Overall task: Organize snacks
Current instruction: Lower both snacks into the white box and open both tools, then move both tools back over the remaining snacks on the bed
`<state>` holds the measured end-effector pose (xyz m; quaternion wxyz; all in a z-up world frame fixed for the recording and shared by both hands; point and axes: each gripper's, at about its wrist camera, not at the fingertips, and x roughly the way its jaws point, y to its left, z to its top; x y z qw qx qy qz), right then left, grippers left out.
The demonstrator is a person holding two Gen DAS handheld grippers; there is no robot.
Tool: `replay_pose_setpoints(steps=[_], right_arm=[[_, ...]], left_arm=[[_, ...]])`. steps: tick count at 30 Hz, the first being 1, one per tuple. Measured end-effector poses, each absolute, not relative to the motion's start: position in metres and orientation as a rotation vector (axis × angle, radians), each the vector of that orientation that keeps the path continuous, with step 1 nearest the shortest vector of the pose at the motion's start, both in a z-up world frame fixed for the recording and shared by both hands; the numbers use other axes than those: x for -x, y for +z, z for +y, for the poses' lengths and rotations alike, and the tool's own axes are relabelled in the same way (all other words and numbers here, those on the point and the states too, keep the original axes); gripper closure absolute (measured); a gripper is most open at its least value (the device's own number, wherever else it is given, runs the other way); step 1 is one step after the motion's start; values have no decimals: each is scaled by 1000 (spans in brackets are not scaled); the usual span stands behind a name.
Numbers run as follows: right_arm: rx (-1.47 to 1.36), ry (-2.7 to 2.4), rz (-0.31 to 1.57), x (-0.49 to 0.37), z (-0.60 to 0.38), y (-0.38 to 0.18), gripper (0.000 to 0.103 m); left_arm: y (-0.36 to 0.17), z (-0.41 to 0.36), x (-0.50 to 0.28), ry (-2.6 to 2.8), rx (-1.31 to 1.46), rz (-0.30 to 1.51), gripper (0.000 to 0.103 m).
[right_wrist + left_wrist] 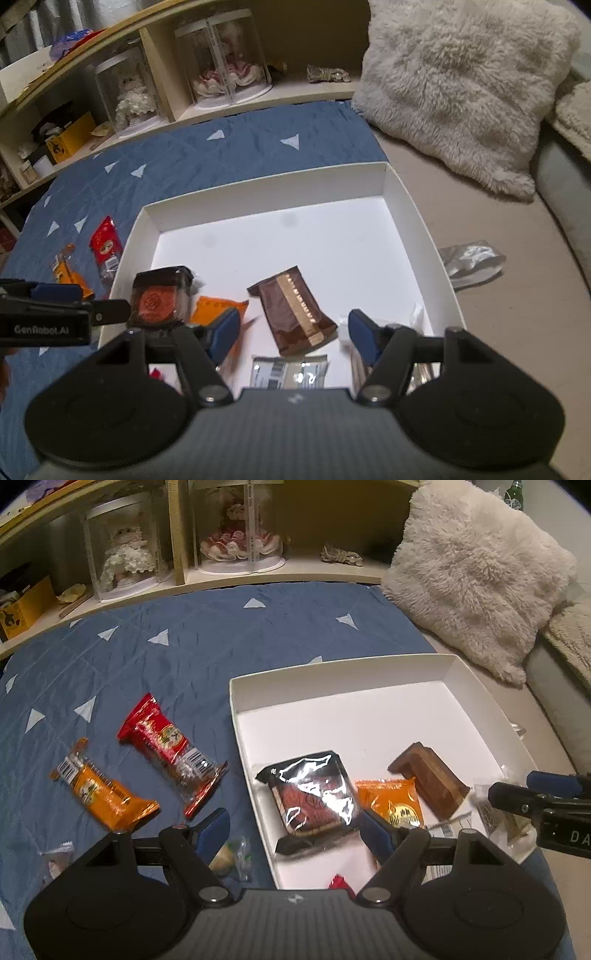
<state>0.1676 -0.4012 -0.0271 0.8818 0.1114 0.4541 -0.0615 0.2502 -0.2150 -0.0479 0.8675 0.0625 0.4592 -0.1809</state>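
A white box (236, 701) (413, 206) lies on the blue quilt. Inside lie a black-wrapped snack (314, 794) (159, 295), an orange packet (391, 801) (218, 306), a brown packet (428, 779) (291, 310) and a silver packet (288, 373). A red snack (166, 746) (105, 243) and an orange snack (103, 794) (64, 269) lie on the quilt left of the box. My left gripper (291, 830) is open over the box's left wall, close above the black snack. My right gripper (291, 332) is open and empty over the box's near part.
A small candy (232, 856) lies by the left fingers. A silver wrapper (469, 262) lies right of the box. A fluffy white pillow (476, 568) (465, 81) sits at back right. A shelf with glass domes (240, 528) runs along the back.
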Motion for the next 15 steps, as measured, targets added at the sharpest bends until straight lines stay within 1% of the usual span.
replay_pose_setpoints(steps=[3,6,8,10,12,14,15], right_arm=[[-224,-136,940,-160,-396,-21,30],[-214,-146,936,-153,-392,-18,28],[-202,-152,939,-149,-390,-16,28],[-186,-158,938,-145,-386,-14,20],[-176,-161,933,-141,-384,-12,17],[-171,-167,926,-137,-382,-10,13],[-170,-173,926,-136,-381,-9,10]], left_arm=[[-45,-209,-244,-387,-130,959,23],[-43,-204,-237,-396,-126,954,13],[-43,-201,-233,-397,-132,953,10],[-42,-197,-230,-395,-132,953,3],[-40,-192,-226,-397,-128,945,0],[-39,-187,-224,-403,-120,938,0],[-39,-185,-223,-405,-117,939,0]])
